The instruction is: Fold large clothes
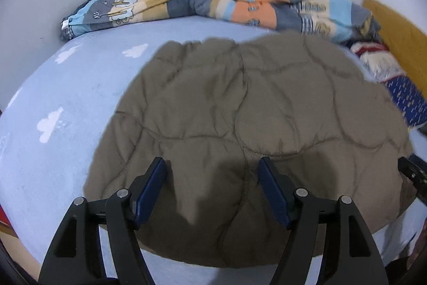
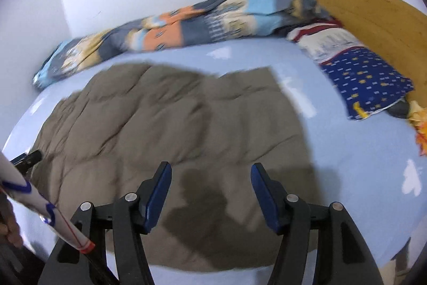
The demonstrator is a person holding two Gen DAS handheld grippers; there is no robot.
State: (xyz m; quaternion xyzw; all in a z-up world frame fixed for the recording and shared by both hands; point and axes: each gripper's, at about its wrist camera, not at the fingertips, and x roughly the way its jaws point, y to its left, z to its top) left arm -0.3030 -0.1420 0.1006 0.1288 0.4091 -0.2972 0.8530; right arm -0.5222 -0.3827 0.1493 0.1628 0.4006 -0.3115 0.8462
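Lying flat, puffy quilted brown jacket (image 1: 248,108), soft blue cloud-print sheet (image 1: 53,156)

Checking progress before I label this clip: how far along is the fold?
Done: the brown quilted garment lies flat on the blue bed in a compact block, so at least one fold looks made. In hand: nothing; left gripper and right gripper both hover open over it. Left: any further folds; I can't tell how many.
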